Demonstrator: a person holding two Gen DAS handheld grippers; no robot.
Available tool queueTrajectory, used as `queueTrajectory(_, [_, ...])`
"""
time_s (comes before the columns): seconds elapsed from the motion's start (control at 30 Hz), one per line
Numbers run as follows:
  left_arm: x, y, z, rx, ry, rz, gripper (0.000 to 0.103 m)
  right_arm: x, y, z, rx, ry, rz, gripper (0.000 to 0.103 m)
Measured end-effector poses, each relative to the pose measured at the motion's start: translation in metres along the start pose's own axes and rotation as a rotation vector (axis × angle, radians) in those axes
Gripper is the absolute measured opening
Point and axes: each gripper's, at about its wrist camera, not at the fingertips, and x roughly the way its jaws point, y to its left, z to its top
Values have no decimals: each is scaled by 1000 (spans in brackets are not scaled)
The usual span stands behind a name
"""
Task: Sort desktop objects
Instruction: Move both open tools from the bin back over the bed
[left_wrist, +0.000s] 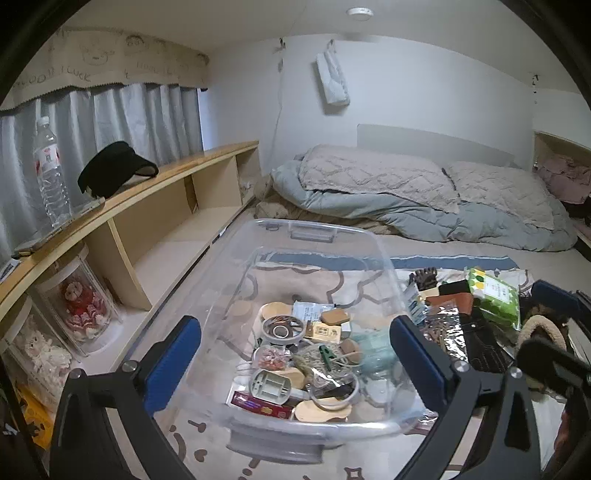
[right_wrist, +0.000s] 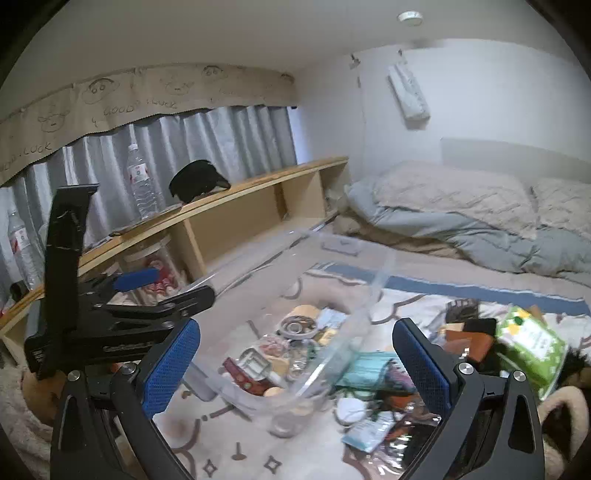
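both your left gripper (left_wrist: 295, 354) and right gripper (right_wrist: 295, 362) gape empty above the clear bin (left_wrist: 314, 236), free for the loose pile (right_wrist: 388, 373).

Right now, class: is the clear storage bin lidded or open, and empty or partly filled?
Open and partly filled. The clear storage bin has no lid across its rim, and small items such as a red box cover its floor.

A wooden shelf (left_wrist: 155, 184) runs along grey curtains (left_wrist: 122, 122). On it stand a water bottle (left_wrist: 50, 170) and a black cap (left_wrist: 114, 171). Below, two clear jars hold dolls (left_wrist: 79, 306). At the far wall lies a rumpled duvet (left_wrist: 388, 188), with a white pouch (left_wrist: 332, 83) hanging above it.
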Motion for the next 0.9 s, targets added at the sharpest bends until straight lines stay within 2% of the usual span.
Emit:
queueTrajectory(0.3, [-27,-37,-11,34,-50,-55,103,-46,-22,-11,-48,-107,-94,103])
queueTrajectory(0.6, [-50,-63,-18,33,-118,-75,103,-86,-38,-24,-99,-168,-182,103])
queueTrajectory(0.83, [-56,-87,-27,55,-135,-109,103,-109,-57,-39,-98,-184,-239,103])
queueTrajectory(0.9, [-58,-90,-32,35,-166,-94,103,-115,-64,-44,-97,-191,-266,103])
